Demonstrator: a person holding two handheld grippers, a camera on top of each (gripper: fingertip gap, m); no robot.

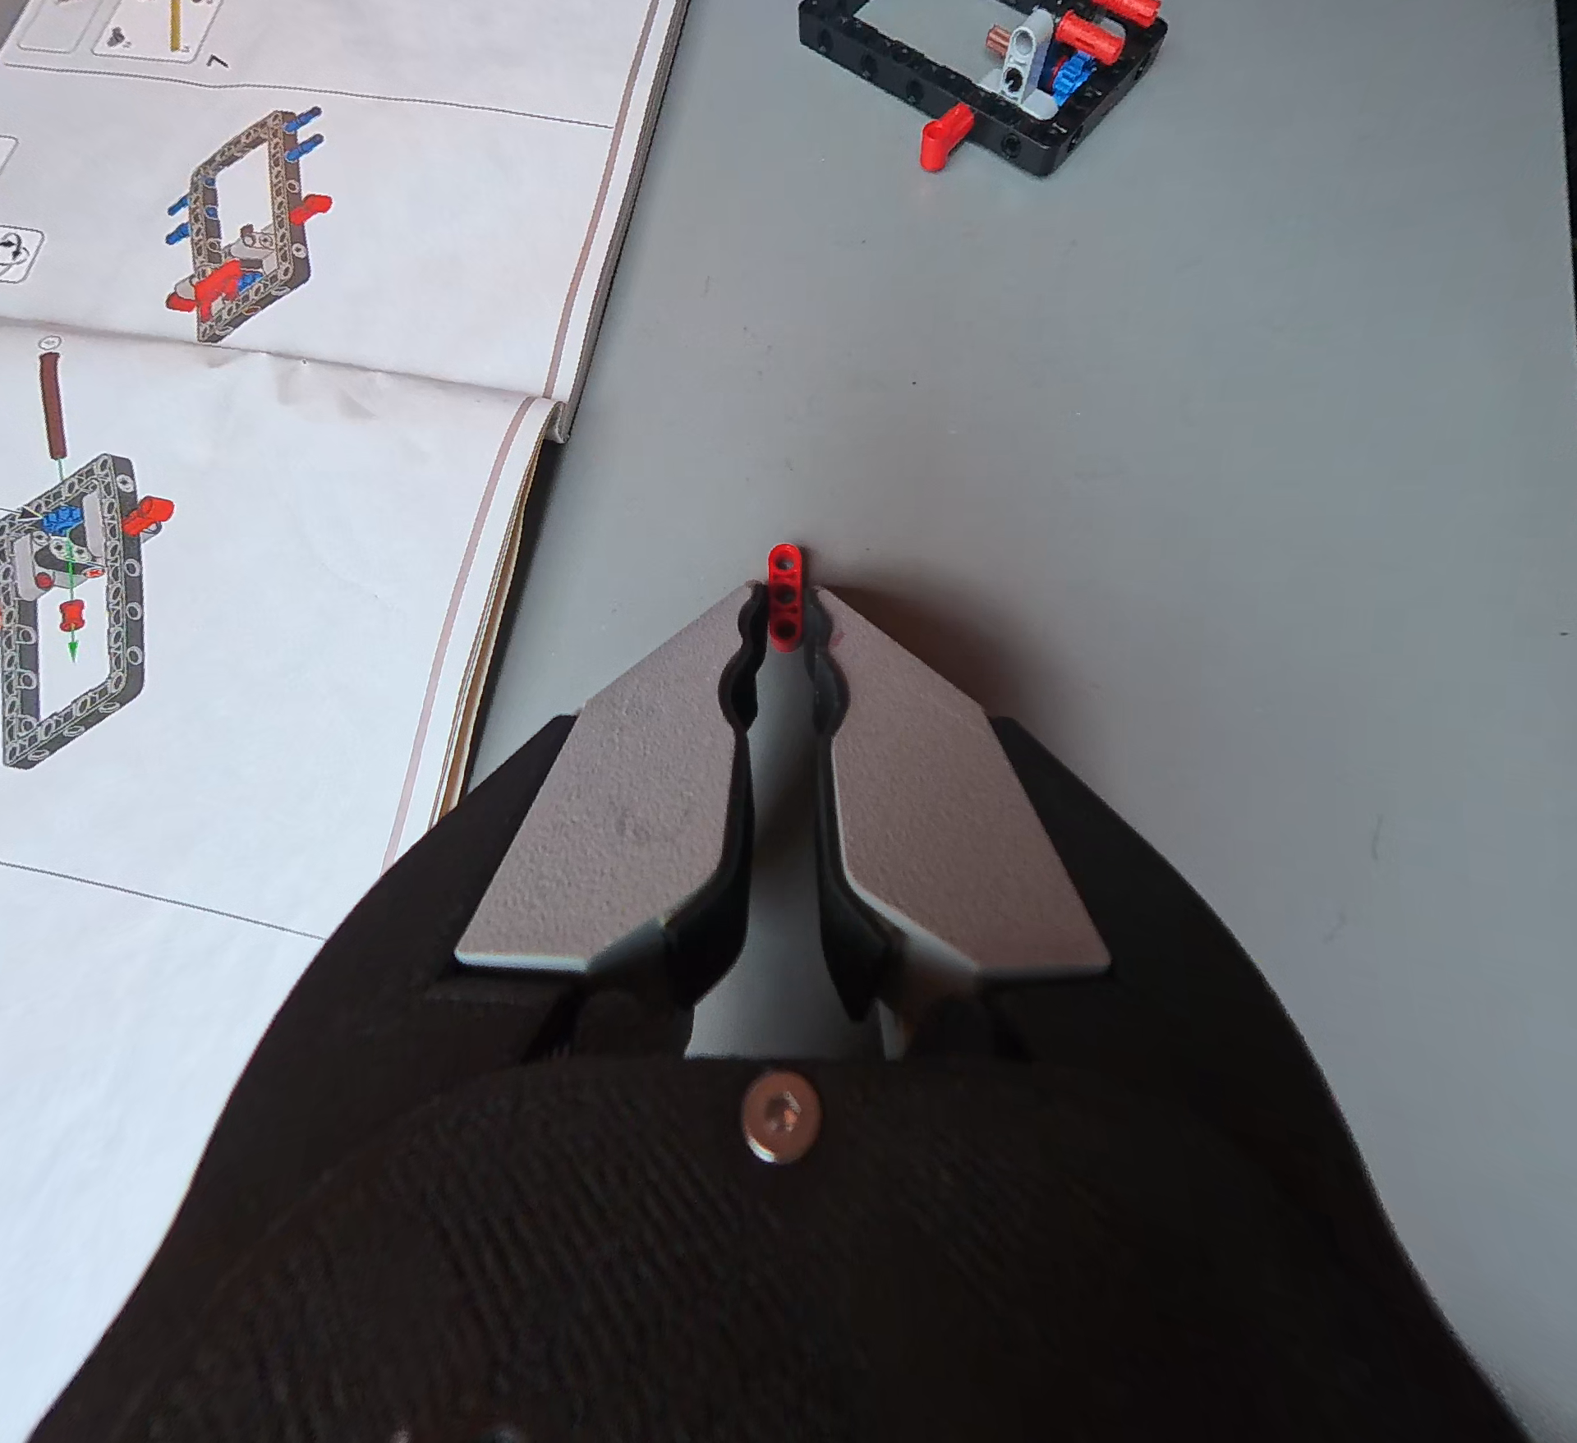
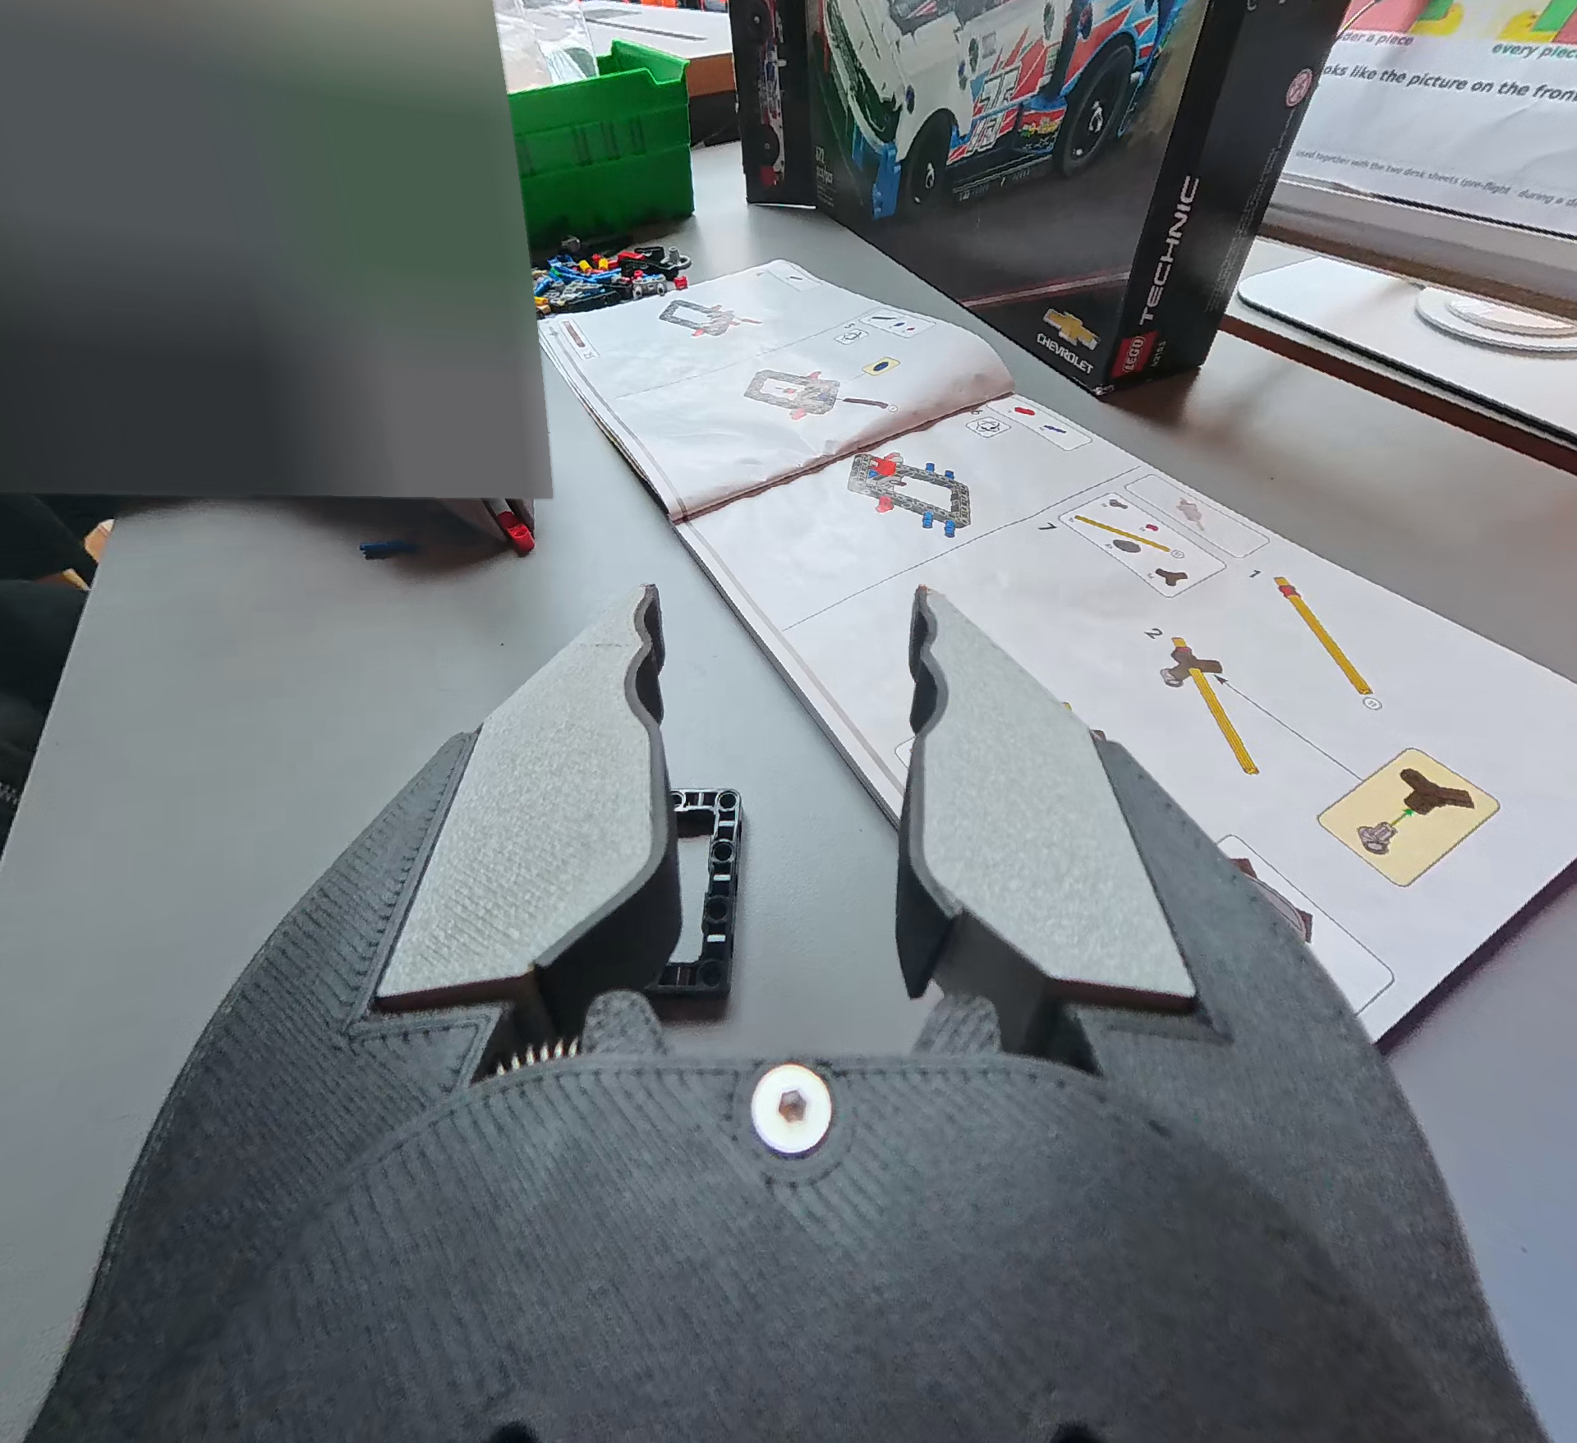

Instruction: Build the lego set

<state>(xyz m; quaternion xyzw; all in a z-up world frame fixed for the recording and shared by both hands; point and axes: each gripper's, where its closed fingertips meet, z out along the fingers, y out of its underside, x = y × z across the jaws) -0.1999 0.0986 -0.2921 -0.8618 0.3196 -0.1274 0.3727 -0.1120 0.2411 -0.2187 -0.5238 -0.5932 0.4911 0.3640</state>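
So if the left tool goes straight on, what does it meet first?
Probably nothing soon: the left tool, shut on a small red holed beam, faces bare grey table. The black rectangular frame assembly lies farther right of its line.

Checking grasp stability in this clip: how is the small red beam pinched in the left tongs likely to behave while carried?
The small red beam looks like rigid plastic, so it probably won't flex. It seems very light. Only its lower part sits between the left tongs tips, so it may pivot or slip if bumped.
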